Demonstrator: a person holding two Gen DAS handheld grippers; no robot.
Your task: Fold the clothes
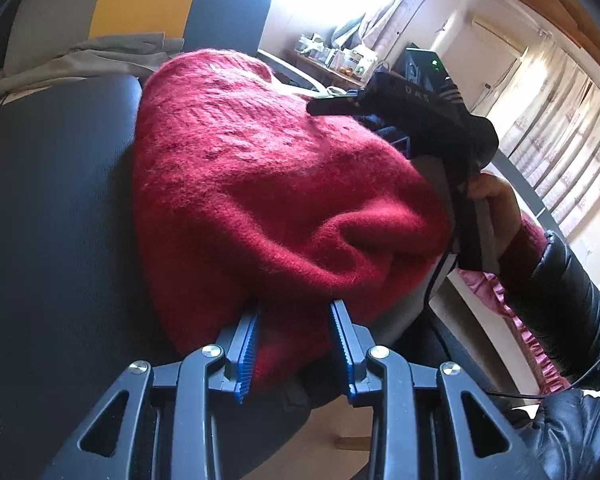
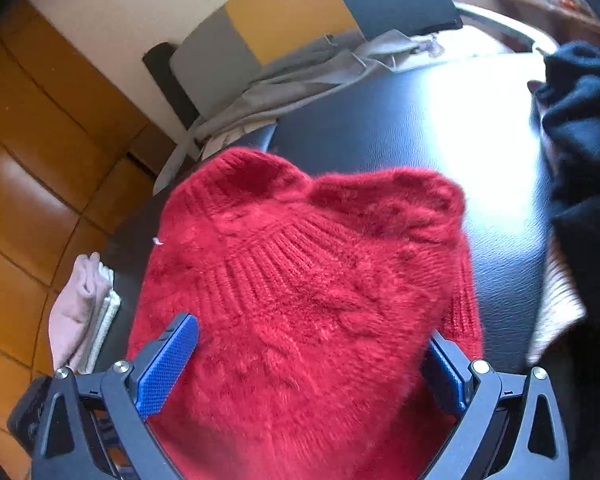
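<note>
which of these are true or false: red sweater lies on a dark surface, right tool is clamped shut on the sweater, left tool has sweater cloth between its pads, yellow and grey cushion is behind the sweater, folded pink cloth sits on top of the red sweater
1. The red sweater lies on a dark surface. True.
2. The right tool is clamped shut on the sweater. False: its jaws stand wide open, one either side of the sweater.
3. The left tool has sweater cloth between its pads. True.
4. A yellow and grey cushion is behind the sweater. True.
5. A folded pink cloth sits on top of the sweater. False: it lies beside the sweater, at the surface's edge.
</note>
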